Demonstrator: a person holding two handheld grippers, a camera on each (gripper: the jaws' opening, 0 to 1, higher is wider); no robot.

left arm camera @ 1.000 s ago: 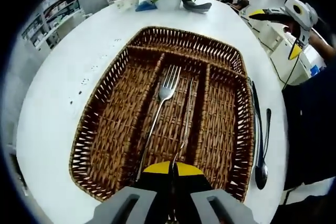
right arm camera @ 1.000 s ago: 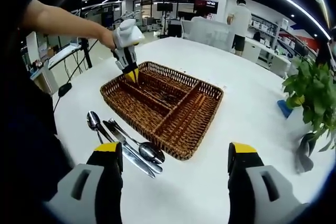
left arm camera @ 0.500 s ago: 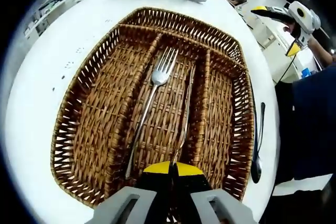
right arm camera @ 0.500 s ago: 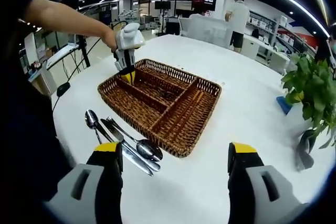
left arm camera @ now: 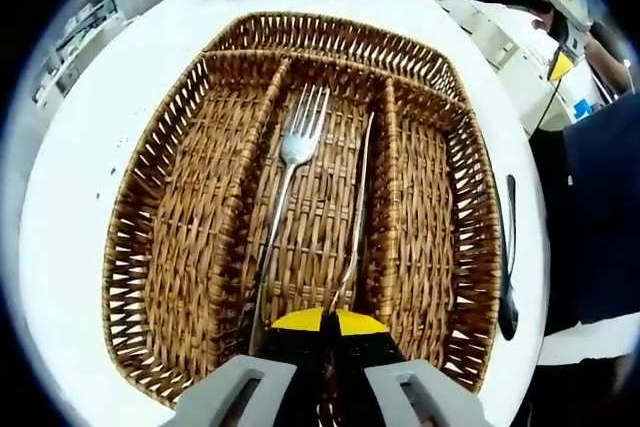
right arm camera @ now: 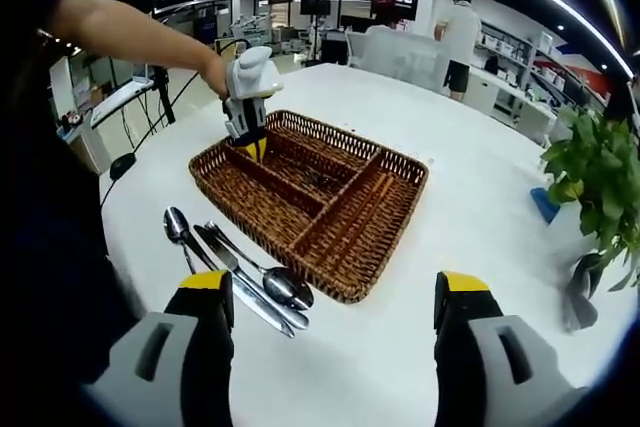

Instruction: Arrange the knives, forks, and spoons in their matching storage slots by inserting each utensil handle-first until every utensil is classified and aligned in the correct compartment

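- Gripping the handle end of a slim silver utensil [left arm camera: 356,209], the left claw [left arm camera: 325,325] has its yellow-tipped jaws pressed together at the near edge of the wicker tray [left arm camera: 190,127].
- That utensil lies lengthwise in the tray's middle slot, edge-on, so its type cannot be told.
- Beside it in the same slot rests a shiny fork [left arm camera: 285,190], tines pointing away from the claw.
- Right claw [right arm camera: 335,305] hangs with jaws wide apart, holding nothing, above the white counter [right arm camera: 480,177].
- Two spoons [right arm camera: 268,282] and a knife [right arm camera: 236,285] lie just beside the tray's near side.
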